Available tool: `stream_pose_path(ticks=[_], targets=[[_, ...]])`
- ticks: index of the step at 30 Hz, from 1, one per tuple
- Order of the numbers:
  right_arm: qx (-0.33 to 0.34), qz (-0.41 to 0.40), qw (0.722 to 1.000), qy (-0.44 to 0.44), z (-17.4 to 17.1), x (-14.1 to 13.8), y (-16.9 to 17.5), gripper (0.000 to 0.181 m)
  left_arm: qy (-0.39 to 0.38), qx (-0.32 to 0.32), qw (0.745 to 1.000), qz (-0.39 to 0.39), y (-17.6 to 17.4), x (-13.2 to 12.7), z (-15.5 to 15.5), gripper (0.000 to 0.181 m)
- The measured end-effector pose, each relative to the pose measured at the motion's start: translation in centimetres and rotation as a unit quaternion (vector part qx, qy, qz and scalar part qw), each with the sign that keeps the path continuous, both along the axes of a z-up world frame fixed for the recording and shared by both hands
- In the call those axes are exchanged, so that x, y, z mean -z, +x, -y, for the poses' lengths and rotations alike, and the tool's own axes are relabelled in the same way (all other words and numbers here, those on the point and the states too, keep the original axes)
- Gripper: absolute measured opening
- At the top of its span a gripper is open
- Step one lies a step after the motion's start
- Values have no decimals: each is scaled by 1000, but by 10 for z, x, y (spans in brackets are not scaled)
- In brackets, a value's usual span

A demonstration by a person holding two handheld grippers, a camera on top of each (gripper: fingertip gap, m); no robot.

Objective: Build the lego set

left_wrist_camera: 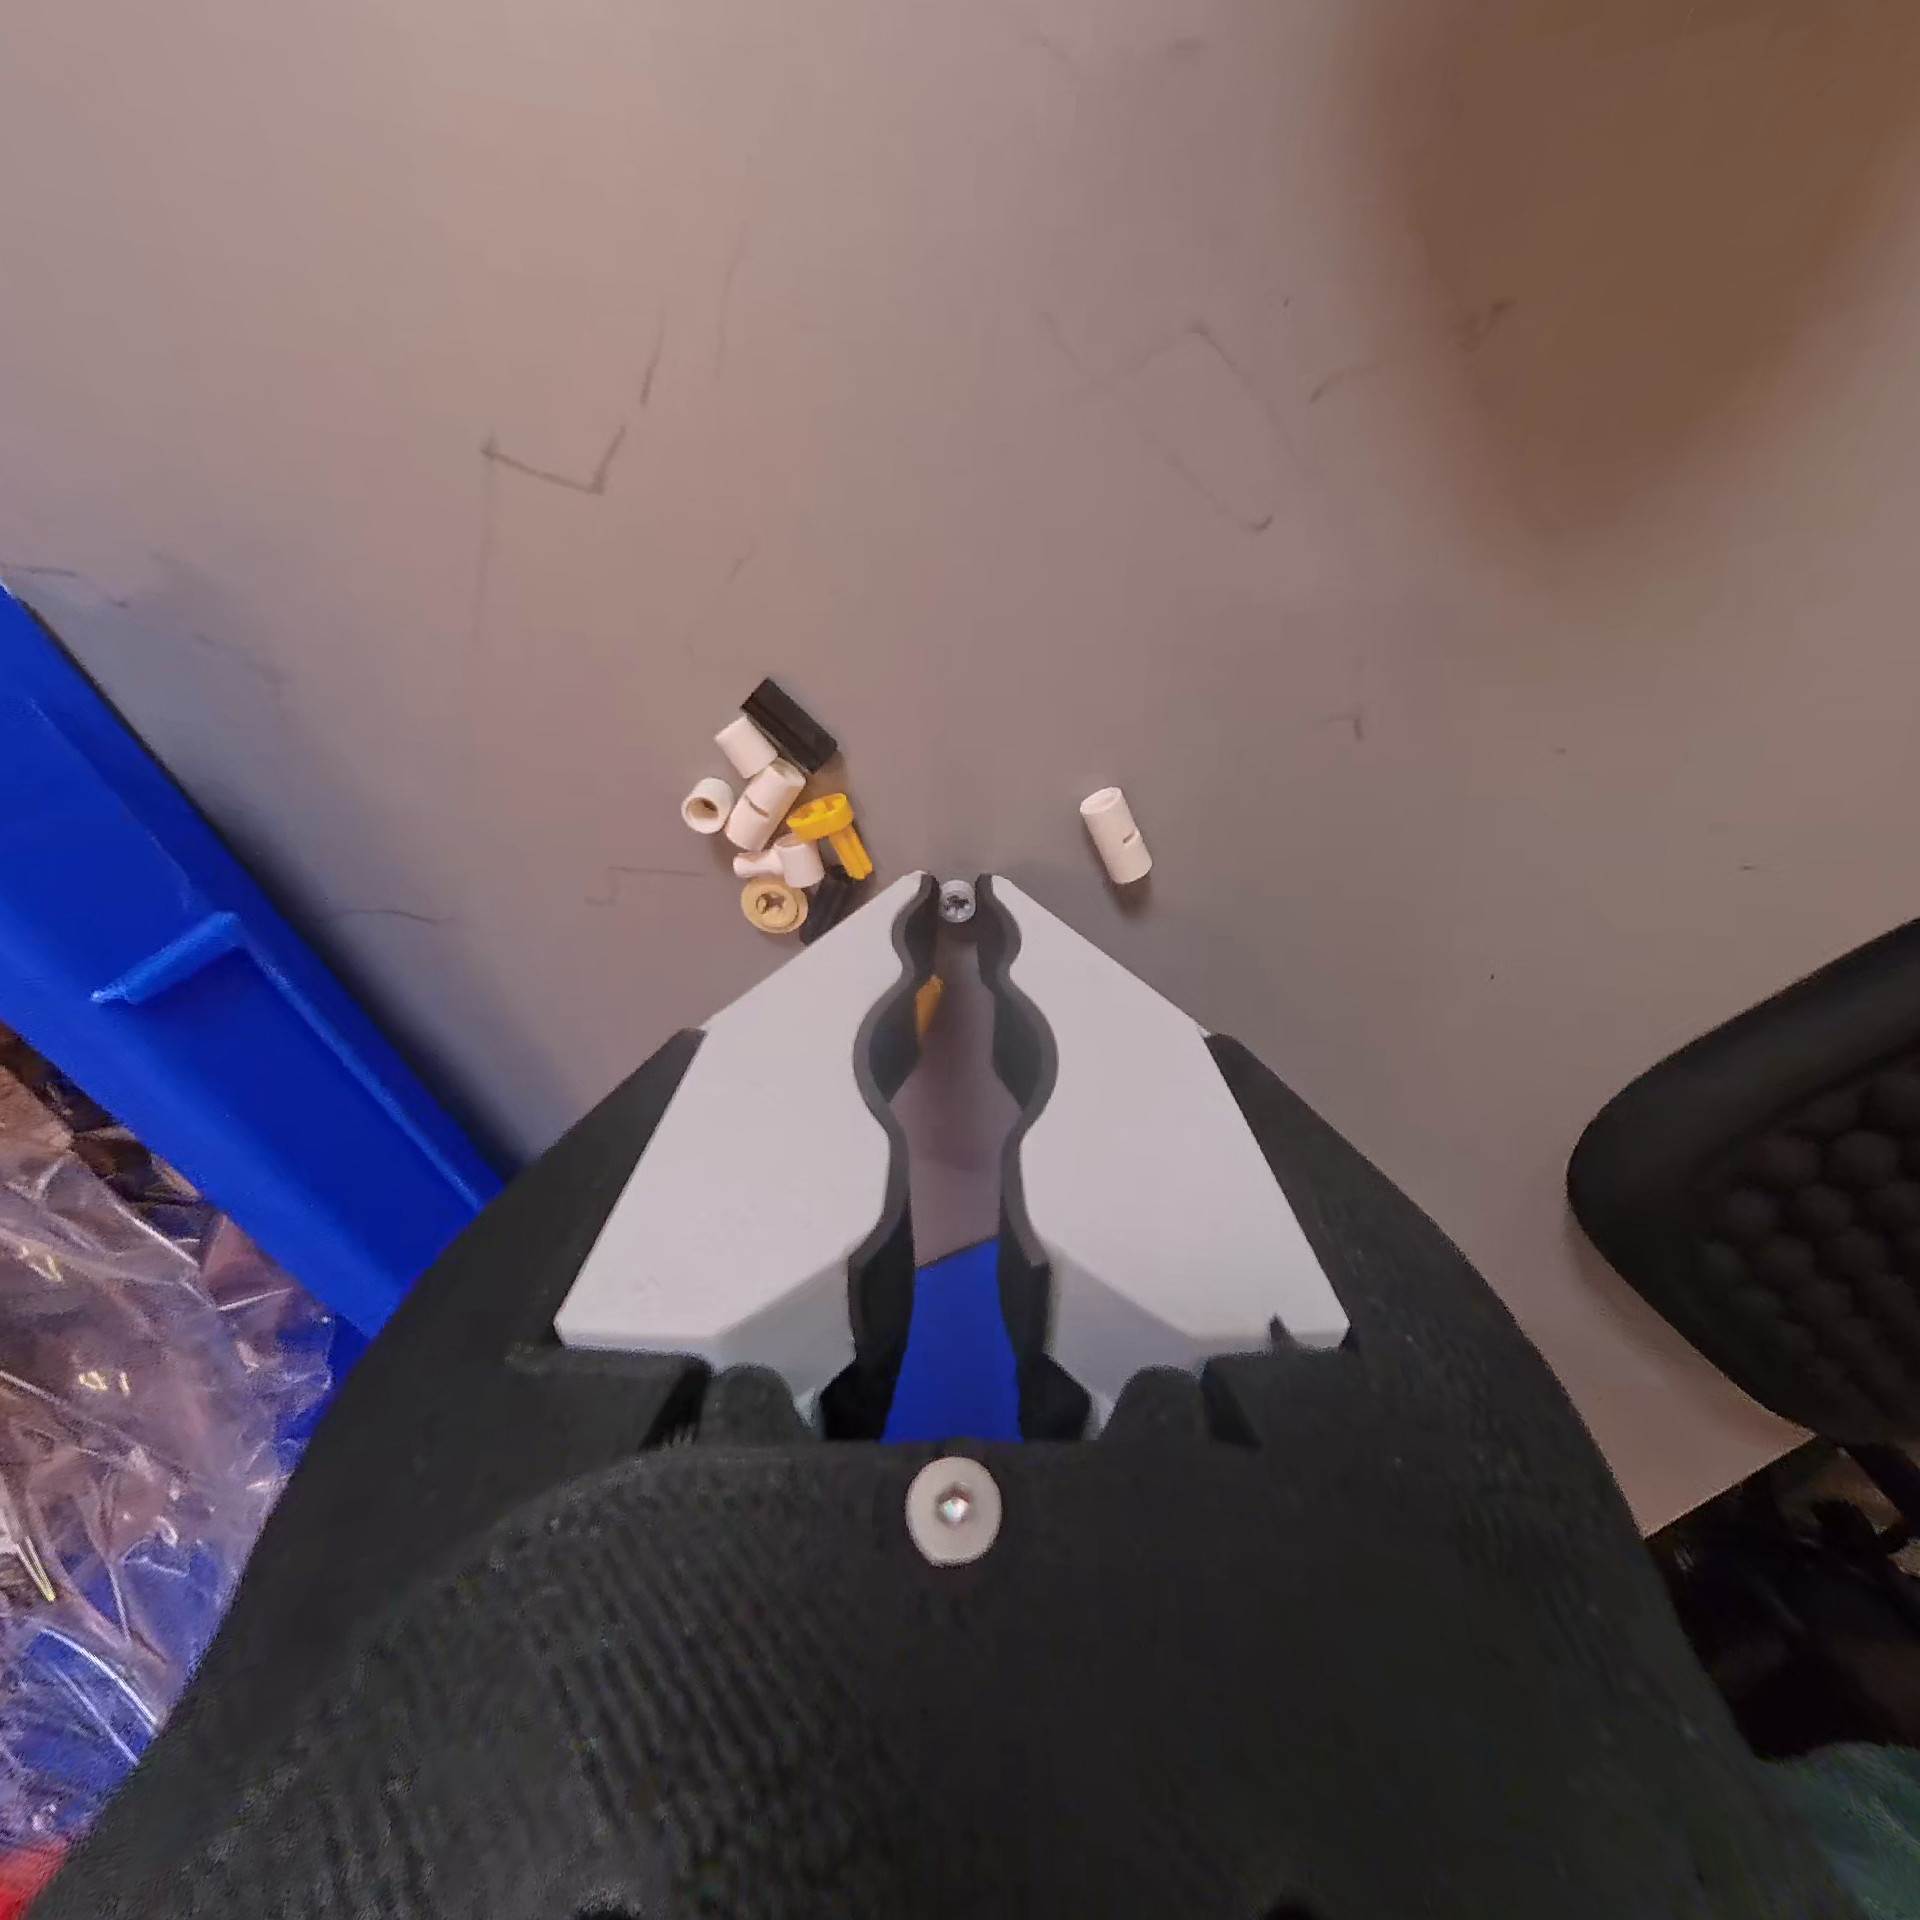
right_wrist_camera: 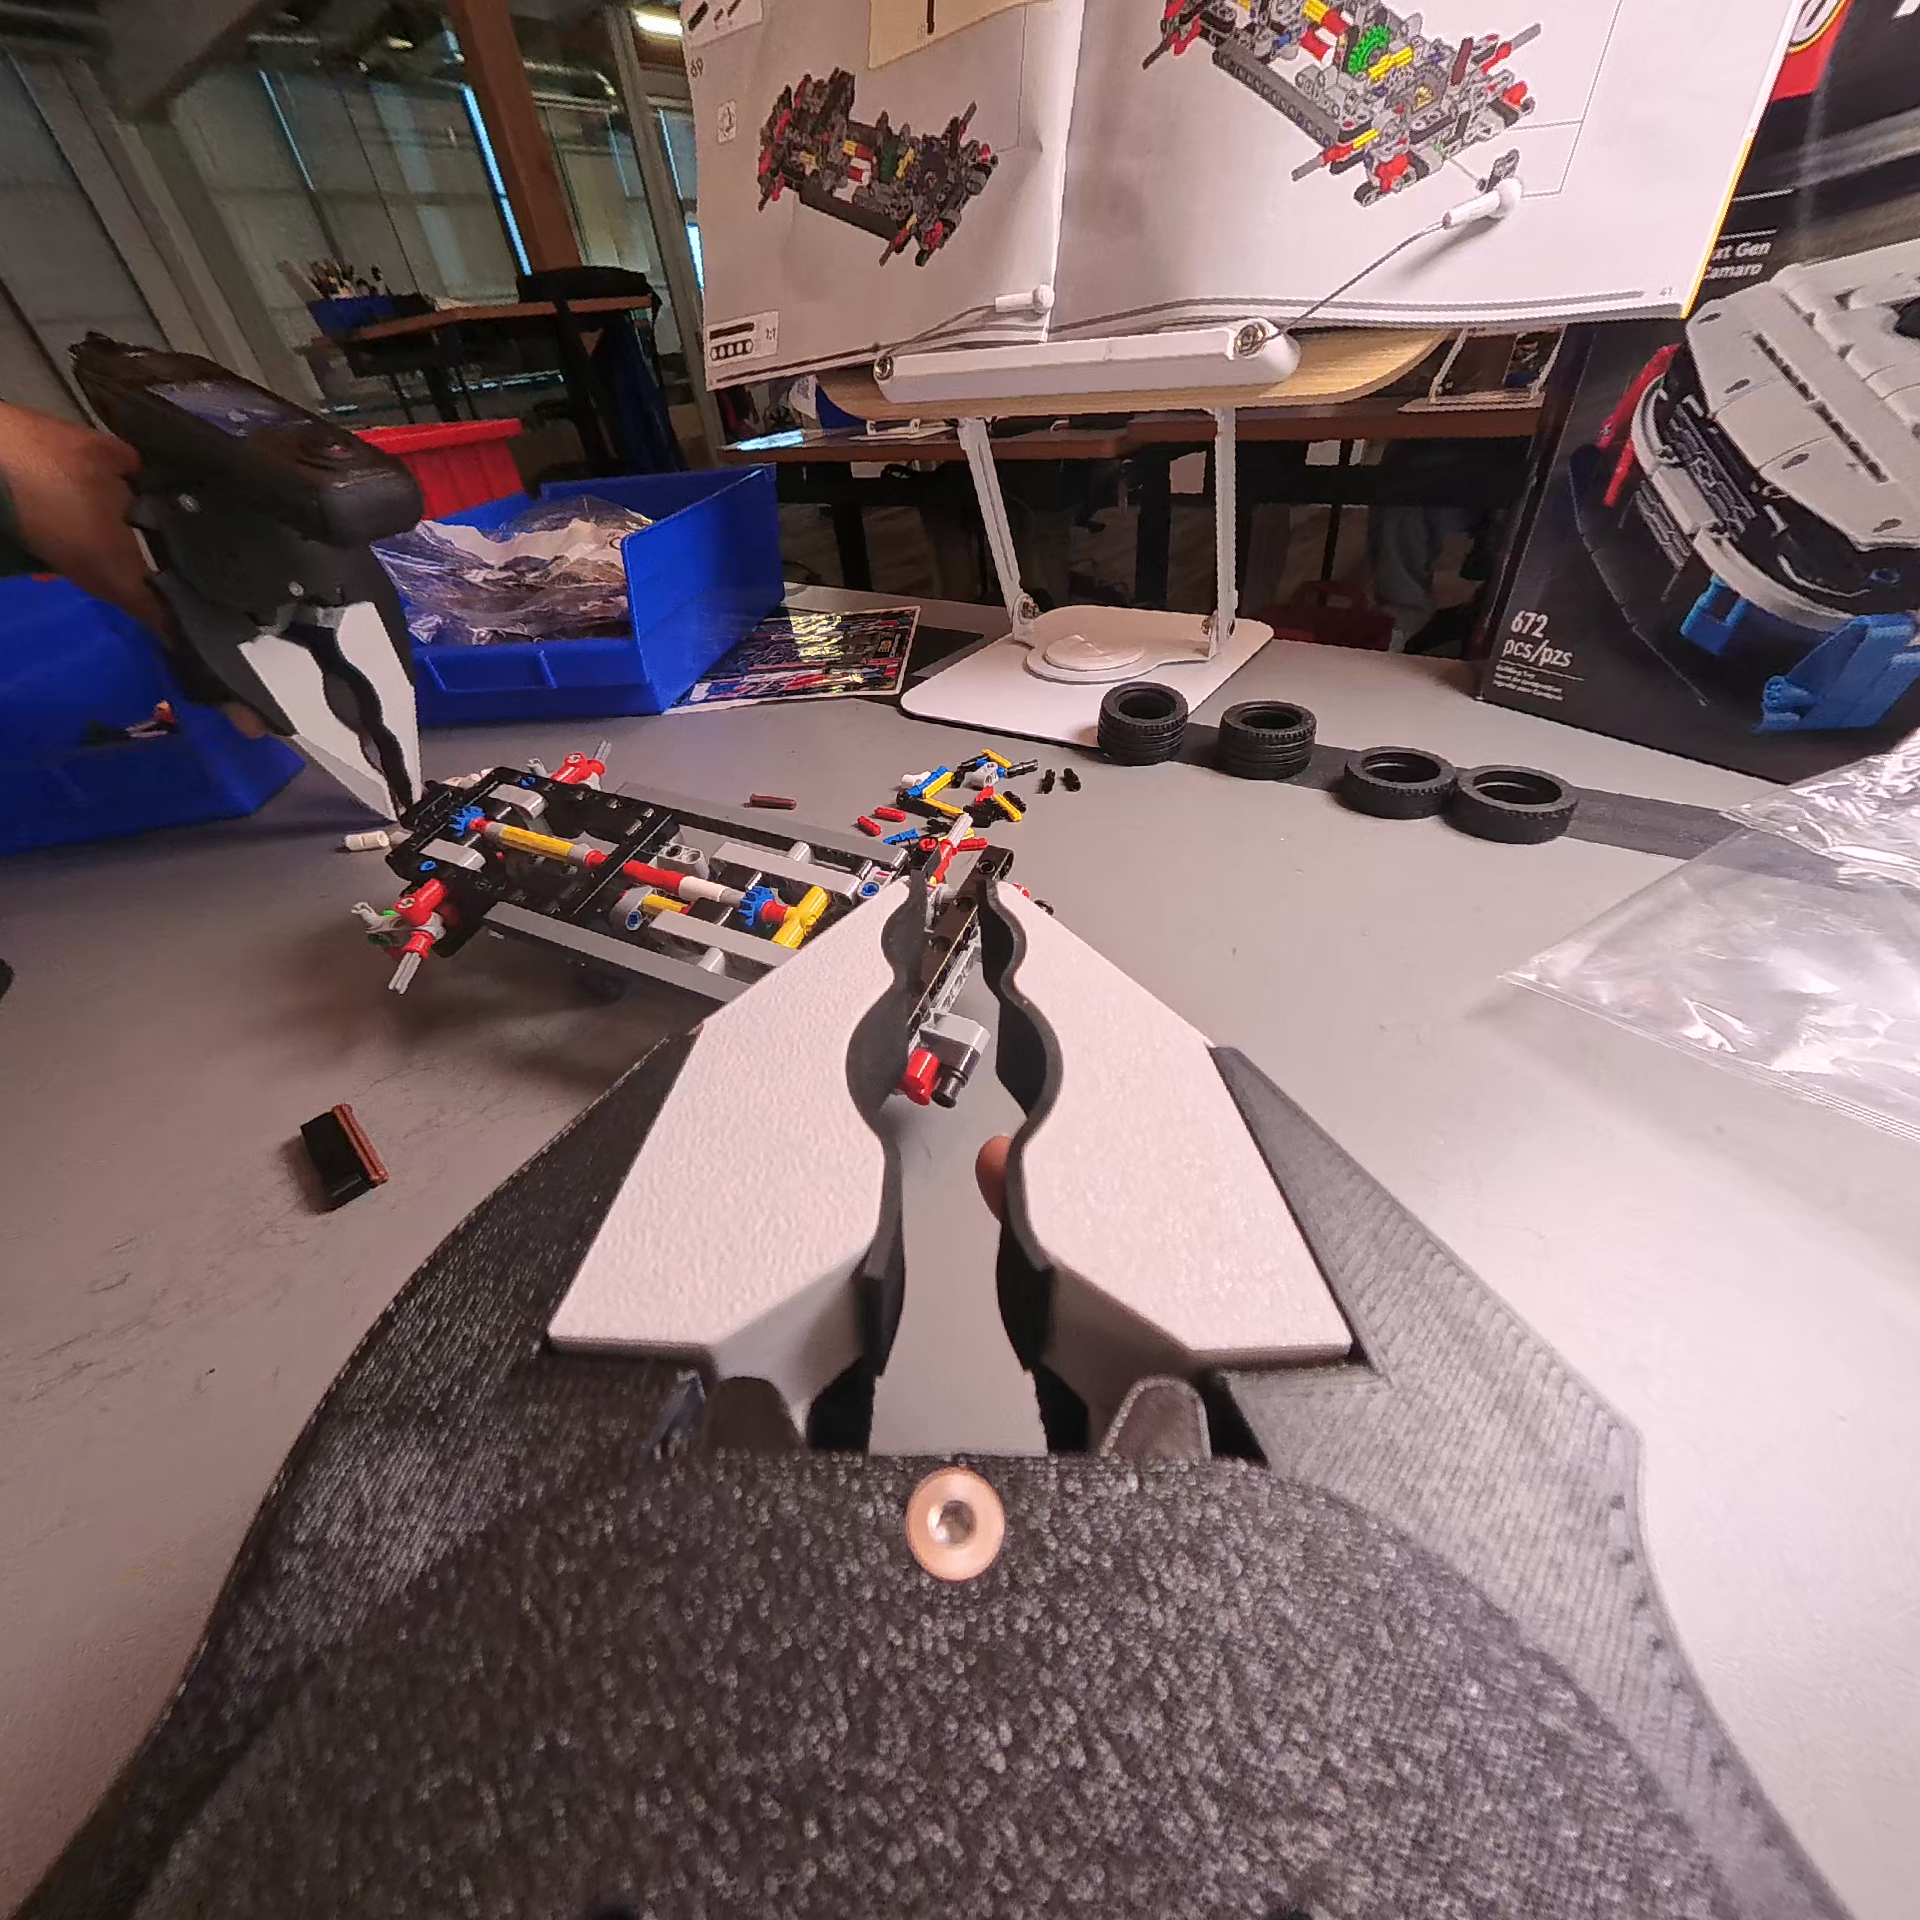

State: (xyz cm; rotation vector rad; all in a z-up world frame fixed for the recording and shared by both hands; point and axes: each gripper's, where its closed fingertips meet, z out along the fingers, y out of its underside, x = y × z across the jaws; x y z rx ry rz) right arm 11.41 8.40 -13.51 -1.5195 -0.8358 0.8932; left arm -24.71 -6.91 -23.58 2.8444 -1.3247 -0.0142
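In the left wrist view my left gripper (left_wrist_camera: pixel 956 891) points down at the grey table and is shut on a small grey round piece (left_wrist_camera: pixel 957 902) at its tips. A pile of small white, yellow, black and tan pieces (left_wrist_camera: pixel 774 821) lies just left of the tips, and a lone white tube (left_wrist_camera: pixel 1114 836) lies to the right. In the right wrist view my right gripper (right_wrist_camera: pixel 954 896) is shut on the near end of the long grey and black chassis (right_wrist_camera: pixel 623 862). The left gripper (right_wrist_camera: pixel 348 707) hovers at the chassis's far left end.
Blue bins (right_wrist_camera: pixel 613 592) with bagged parts stand at the left, one also in the left wrist view (left_wrist_camera: pixel 208 935). An instruction book on a white stand (right_wrist_camera: pixel 1091 343), several tyres (right_wrist_camera: pixel 1392 784), the set's box (right_wrist_camera: pixel 1714 499), loose pieces (right_wrist_camera: pixel 966 790), a plastic bag (right_wrist_camera: pixel 1766 935), a dark brick (right_wrist_camera: pixel 343 1143). Spacing between my two grippers at the tips: around 40 cm.
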Motion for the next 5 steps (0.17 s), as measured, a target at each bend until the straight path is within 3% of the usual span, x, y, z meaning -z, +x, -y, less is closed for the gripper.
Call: stream_pose_path(ticks=[5], targets=[[-2, -5, 1000, 5, 2, -4, 0, 6, 39, 0, 998, 53, 27, -29, -2, 5]])
